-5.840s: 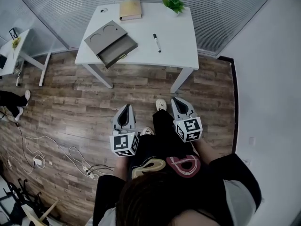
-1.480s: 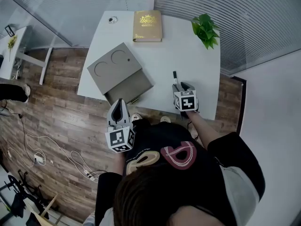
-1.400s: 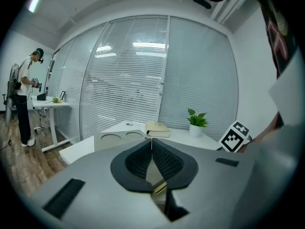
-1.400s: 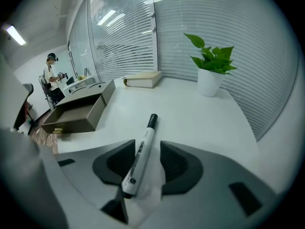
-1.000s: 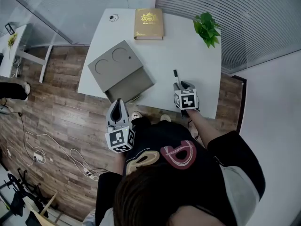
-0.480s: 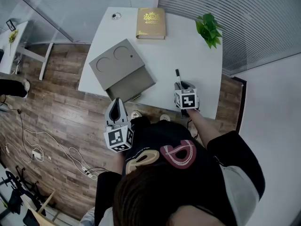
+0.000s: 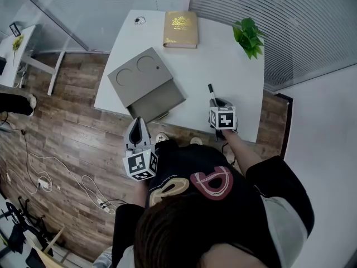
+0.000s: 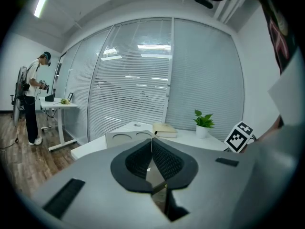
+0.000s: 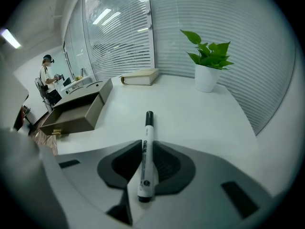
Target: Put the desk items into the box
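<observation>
On the white desk (image 7: pixel 195 60) a black-capped white marker (image 9: pixel 147 147) lies between the jaws of my right gripper (image 9: pixel 145 163). The jaws are closing and the pads touch the marker's barrel on both sides. From the head view the marker (image 7: pixel 211 91) pokes out ahead of that gripper (image 7: pixel 216 101) near the desk's front edge. The open grey box (image 7: pixel 146 85), with two round marks on its lid, sits at the desk's left. My left gripper (image 7: pixel 139 121) hangs shut and empty in front of the desk, below the box. A gold-covered book (image 7: pixel 181 29) lies at the back.
A potted green plant (image 7: pixel 249 35) stands at the desk's back right corner, and a small round object (image 7: pixel 139 20) lies at the back left. Window blinds run behind the desk. A person (image 8: pixel 33 99) stands at another desk far to the left. Cables lie on the wooden floor (image 7: pixel 61 177).
My right gripper's jaws have drawn in around the marker on the desk. The left gripper stays low in front of the desk.
</observation>
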The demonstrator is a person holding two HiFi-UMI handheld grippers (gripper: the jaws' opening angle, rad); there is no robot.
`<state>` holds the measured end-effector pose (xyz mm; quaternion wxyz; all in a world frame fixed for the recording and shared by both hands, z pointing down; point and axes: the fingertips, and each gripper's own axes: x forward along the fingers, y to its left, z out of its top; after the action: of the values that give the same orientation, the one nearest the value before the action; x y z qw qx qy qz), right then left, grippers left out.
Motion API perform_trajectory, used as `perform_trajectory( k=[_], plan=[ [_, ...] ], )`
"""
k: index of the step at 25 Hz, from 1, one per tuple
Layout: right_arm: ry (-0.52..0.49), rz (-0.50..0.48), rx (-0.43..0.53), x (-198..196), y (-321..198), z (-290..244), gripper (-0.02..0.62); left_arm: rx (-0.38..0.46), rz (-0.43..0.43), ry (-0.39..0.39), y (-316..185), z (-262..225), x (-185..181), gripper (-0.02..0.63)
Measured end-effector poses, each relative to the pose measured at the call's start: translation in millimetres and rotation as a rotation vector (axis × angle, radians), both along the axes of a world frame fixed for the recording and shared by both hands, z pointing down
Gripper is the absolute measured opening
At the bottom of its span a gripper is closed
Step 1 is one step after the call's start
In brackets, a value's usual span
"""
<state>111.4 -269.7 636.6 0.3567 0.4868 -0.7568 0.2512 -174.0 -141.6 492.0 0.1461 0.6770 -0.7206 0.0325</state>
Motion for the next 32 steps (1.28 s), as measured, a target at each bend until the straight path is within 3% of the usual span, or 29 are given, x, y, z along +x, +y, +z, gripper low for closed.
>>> perform_trajectory(
  k=[18, 32],
  plan=[
    [-0.004, -0.015, 0.062, -9, -1, -16, 0.077, 0.011, 0.013, 0.018, -5, 2, -8, 0.018],
    [-0.088, -0.103, 0.159, -65, -11, -59, 0.076, 0.013, -0.001, 0.024, -6, 2, -28, 0.018]
  ],
)
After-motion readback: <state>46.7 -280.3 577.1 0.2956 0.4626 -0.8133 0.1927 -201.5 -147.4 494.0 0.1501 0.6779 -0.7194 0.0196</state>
